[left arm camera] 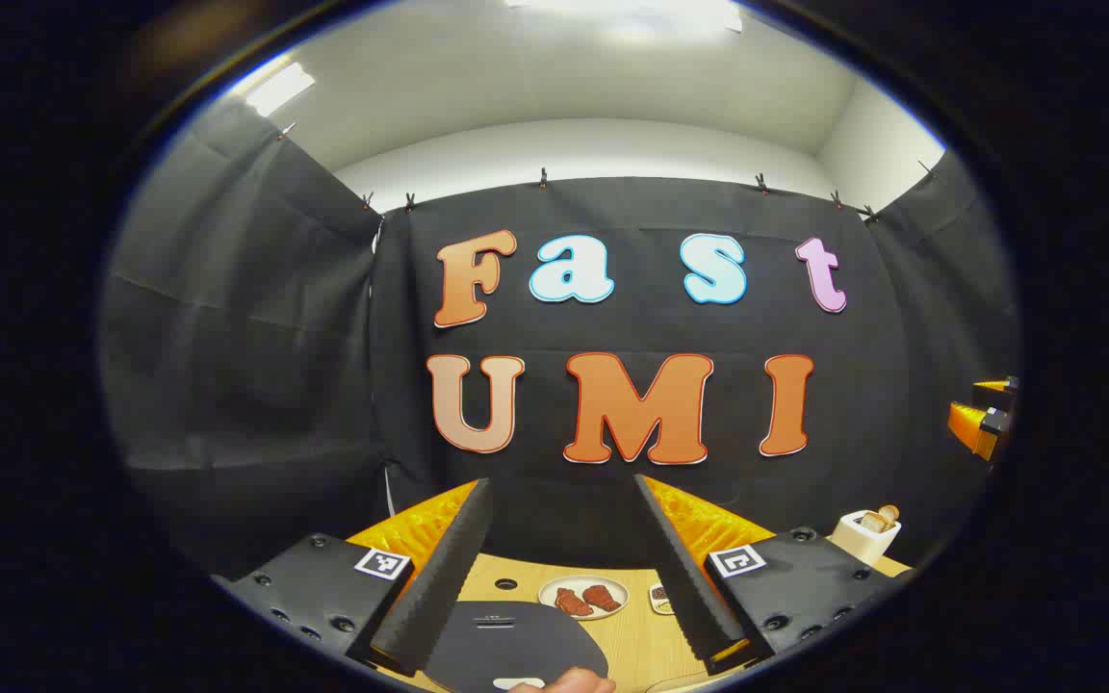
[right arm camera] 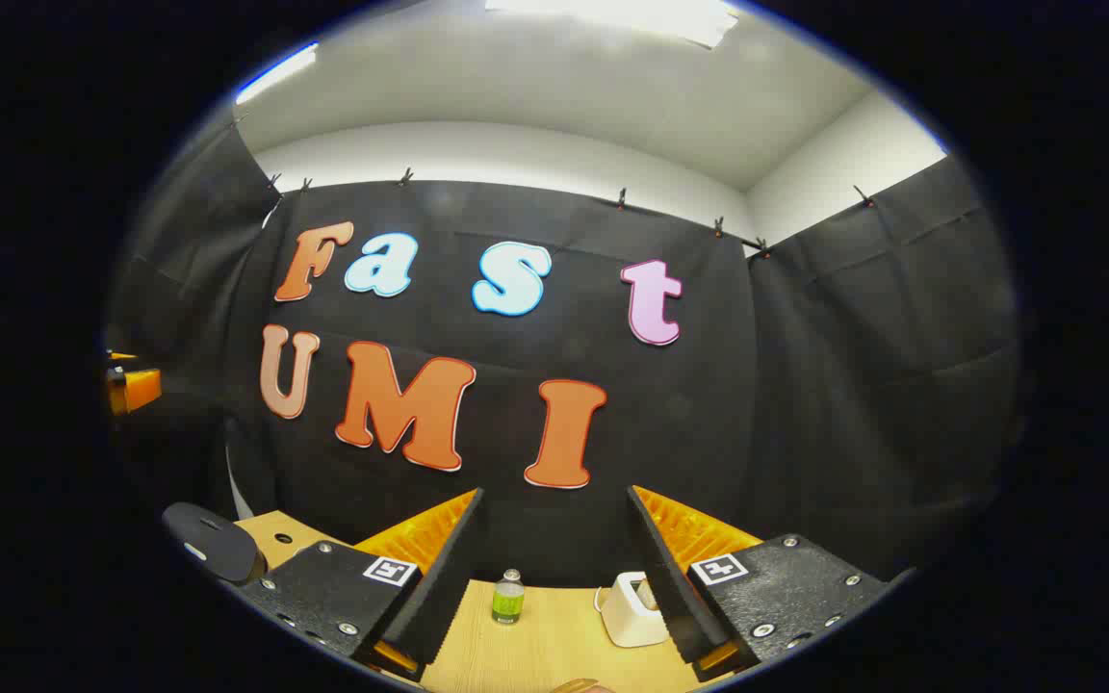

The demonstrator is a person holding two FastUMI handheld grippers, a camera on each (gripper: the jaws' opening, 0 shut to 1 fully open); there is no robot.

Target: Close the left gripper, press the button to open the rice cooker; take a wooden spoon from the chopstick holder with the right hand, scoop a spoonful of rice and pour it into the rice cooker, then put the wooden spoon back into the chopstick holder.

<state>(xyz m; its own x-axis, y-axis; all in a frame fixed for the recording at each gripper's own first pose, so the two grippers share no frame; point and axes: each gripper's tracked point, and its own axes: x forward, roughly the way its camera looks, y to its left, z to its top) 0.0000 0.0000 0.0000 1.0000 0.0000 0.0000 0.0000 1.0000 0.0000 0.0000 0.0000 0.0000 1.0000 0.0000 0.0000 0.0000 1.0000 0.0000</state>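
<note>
In the left gripper view, the left gripper (left arm camera: 564, 568) hangs above the light wooden bench (left arm camera: 646, 650) with its fingers spread wide apart, nothing between them. Below and between them lies the dark grey rounded lid of the rice cooker (left arm camera: 506, 645), shut. Just beyond it sits a round pale plate (left arm camera: 583, 597) carrying reddish-brown food pieces. Farther right, past the right finger, the white chopstick holder (left arm camera: 864, 537) stands near the bench's edge with a wooden spoon end (left arm camera: 888, 515) poking out of its top.

In the right gripper view, the rice cooker shows at the far left. The right gripper (right arm camera: 554, 568) also has its fingers apart (holding nothing). Between them stands a small green-labelled bottle (right arm camera: 507, 597), then the white holder (right arm camera: 633, 609), partly hidden by the right finger.
</note>
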